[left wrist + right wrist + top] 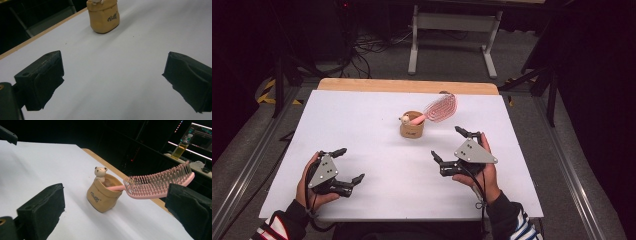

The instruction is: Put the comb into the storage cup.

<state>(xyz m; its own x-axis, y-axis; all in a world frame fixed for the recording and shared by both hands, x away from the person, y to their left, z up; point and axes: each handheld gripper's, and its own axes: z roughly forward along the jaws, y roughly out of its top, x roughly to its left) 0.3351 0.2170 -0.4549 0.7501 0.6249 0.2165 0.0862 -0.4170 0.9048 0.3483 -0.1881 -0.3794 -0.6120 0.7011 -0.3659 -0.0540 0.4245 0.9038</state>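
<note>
A small tan pot (411, 127) with a bear figure on its rim stands upright near the middle of the white table (362, 115). A pink hairbrush (439, 108) sits handle-down in it, its head leaning out to the right. In the right gripper view the pot (103, 195) and the brush (160, 184) lie ahead of the jaws. The left gripper view catches the pot (103, 16) at its top edge. My left gripper (349, 165) rests open at the front left. My right gripper (448, 144) is open, front right of the pot. Nothing lies between either pair of jaws.
A wooden strip (407, 86) runs along the table's far edge. Beyond it stands a white frame (454, 37) on the floor with cables nearby. A yellow bottle (179, 150) and a screen (201, 132) sit far off in the right gripper view.
</note>
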